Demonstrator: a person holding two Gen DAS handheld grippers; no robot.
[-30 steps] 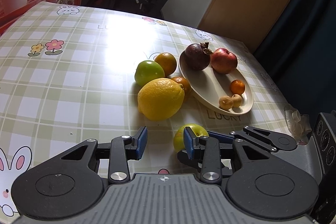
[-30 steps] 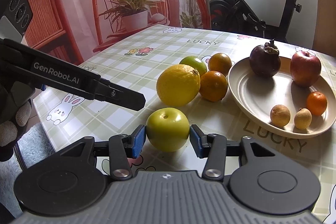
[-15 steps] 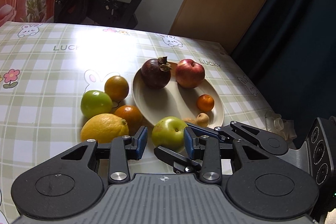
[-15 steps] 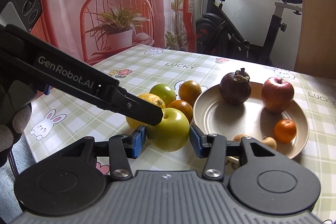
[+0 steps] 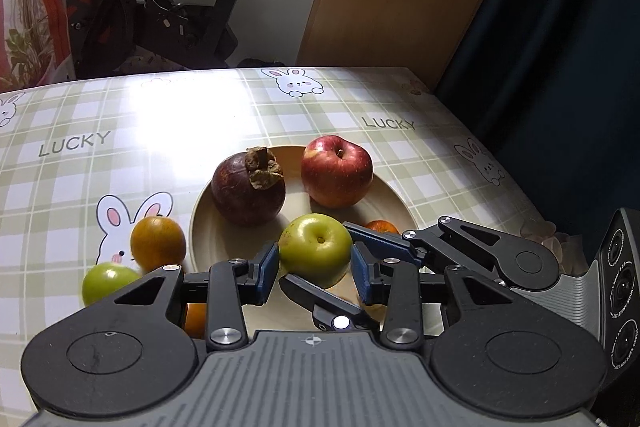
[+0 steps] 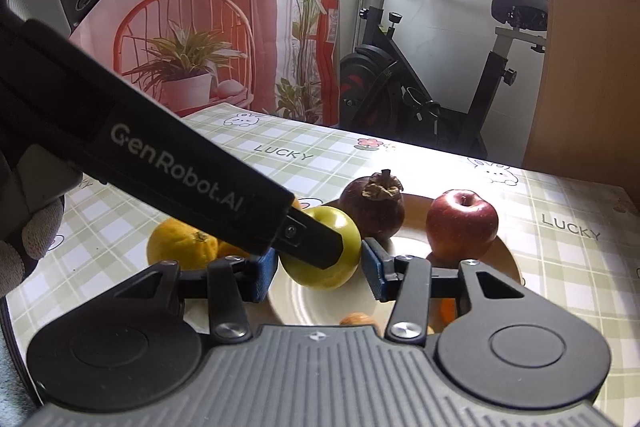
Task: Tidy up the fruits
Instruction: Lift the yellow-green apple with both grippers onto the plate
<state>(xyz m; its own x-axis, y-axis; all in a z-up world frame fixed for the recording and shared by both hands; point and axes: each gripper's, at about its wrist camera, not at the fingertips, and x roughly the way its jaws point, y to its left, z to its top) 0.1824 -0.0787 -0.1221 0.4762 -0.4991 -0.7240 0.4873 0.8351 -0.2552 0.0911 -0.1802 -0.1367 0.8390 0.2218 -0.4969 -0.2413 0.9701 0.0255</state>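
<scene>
My right gripper [image 6: 319,269] is shut on a green apple [image 6: 320,251] and holds it over the near rim of the beige plate [image 6: 504,259]. The same green apple [image 5: 315,250] shows in the left wrist view, between the open pads of my left gripper [image 5: 314,271], with the right gripper's fingers [image 5: 380,241] clamped on it. The plate [image 5: 200,219] holds a mangosteen [image 5: 248,189], a red apple [image 5: 337,175] and a small orange [image 5: 380,226]. On the cloth lie an orange [image 5: 158,241] and a second green apple [image 5: 106,281].
A lemon [image 6: 180,245] lies left of the plate. The left gripper's arm [image 6: 140,155] crosses the right wrist view in front of the apple. The table edge [image 5: 500,155] falls off at the right. An exercise bike [image 6: 420,75] stands behind the table.
The right gripper has lifted the green apple off the cloth and carried it over the plate. The left gripper has swung right, and its open pads now frame the held apple.
</scene>
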